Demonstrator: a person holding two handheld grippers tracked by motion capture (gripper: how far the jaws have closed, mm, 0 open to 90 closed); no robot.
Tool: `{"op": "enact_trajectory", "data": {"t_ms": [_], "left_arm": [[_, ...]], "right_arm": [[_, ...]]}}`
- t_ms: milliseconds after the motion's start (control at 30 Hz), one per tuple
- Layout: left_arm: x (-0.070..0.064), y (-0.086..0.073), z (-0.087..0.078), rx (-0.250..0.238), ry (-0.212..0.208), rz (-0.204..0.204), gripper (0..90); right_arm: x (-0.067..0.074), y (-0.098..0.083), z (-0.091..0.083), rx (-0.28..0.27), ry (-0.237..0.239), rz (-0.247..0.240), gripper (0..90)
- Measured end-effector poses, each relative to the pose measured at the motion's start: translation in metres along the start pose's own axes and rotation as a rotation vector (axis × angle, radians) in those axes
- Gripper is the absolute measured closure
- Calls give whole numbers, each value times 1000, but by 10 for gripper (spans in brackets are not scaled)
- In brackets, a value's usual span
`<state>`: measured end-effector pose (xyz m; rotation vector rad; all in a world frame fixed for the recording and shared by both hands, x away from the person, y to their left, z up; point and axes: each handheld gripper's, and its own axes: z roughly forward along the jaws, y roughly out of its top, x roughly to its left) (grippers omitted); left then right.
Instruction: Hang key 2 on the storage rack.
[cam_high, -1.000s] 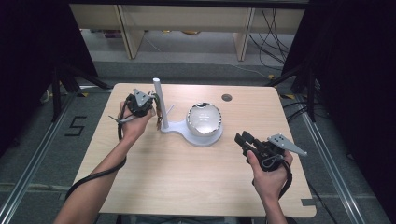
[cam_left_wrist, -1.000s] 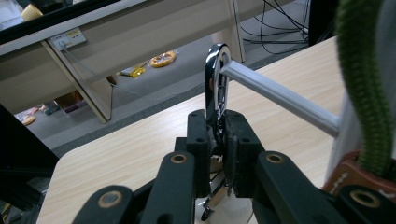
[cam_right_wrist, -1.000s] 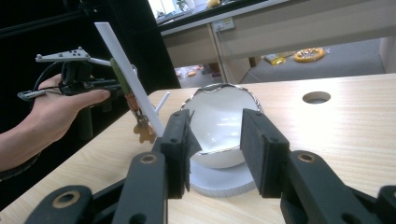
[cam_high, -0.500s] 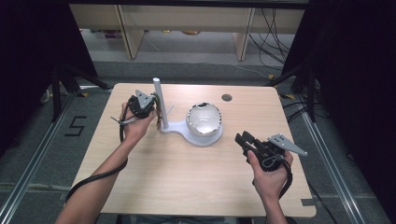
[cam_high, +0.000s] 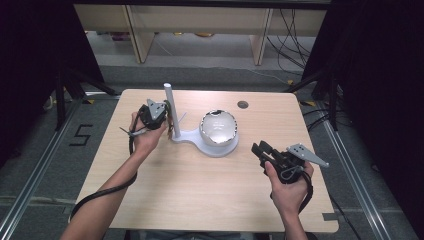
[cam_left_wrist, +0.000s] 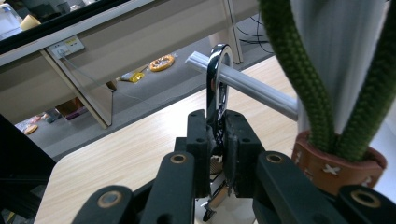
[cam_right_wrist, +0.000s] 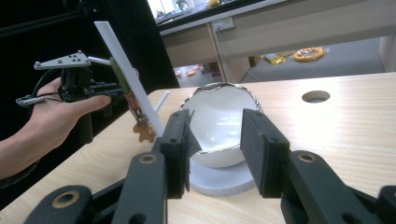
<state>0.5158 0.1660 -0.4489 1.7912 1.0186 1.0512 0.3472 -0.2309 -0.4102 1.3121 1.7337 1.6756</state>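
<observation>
High view: nothing has moved in the last sec; left gripper (cam_high: 159, 114) at the white stand's post (cam_high: 170, 107), right gripper (cam_high: 265, 151) idle on the table (cam_high: 200, 200); left gripper view: jaws clamped on the keychain's carabiner (cam_left_wrist: 218, 88) beside the peg (cam_left_wrist: 252, 86), green cord (cam_left_wrist: 299, 74) round the post, so the hang isn't done yet; right gripper view: jaws half open, empty, facing the bowl (cam_right_wrist: 219, 121)

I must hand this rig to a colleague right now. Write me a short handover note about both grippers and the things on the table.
Left gripper: shut on the silver carabiner of a keychain with a green cord loop and brown leather collar, beside the white stand's post.
Right gripper: open, holding nothing, pointing toward the white bowl on the stand's base.
Done: keychain is gripped.
Left: probably hang it on the stand's grey peg; I cannot tell whether it already hangs there.
</observation>
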Motion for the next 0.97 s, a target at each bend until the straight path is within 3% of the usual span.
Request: {"op": "enact_trajectory", "data": {"t_ms": [133,167,200,233,333,367,500,567,600,733,767,800,833,967], "left_arm": [[1,-2,-3,1,-19,-3,745],[0,-3,-6,16,-49,-10,648],[0,-3,-6,16,-49,-10,607],[-1,-5,-13,19,-63,-5,577],[1,-8,-20,11,-86,0,511],[4,-12,-32,17,-76,-21,500],[10,-20,-50,17,-84,-51,478],[15,-32,-68,25,-99,-93,470],[15,-32,-68,25,-99,-93,466],[19,-51,-92,31,-116,-168,456],[19,-61,-103,22,-123,-206,443],[19,-61,-103,22,-123,-206,433],[18,-70,-112,19,-121,-239,427],[17,-78,-120,19,-121,-268,419]], "right_arm": [[0,0,0,1,-2,1,626],[0,0,0,2,3,6,617],[0,0,0,2,3,6,617],[0,-1,0,16,5,27,614],[-1,-1,0,13,5,26,613],[-1,-1,-1,11,2,26,612],[-2,0,-2,10,-9,19,612],[-4,-1,-2,6,-13,14,612],[-4,-1,-2,6,-13,14,612],[-6,-2,-2,12,-18,16,612],[-6,-3,-1,17,-20,17,611],[-5,-4,-1,21,-19,38,611],[-5,-5,-1,22,-18,46,610],[-8,-7,1,28,-22,24,605]]}}
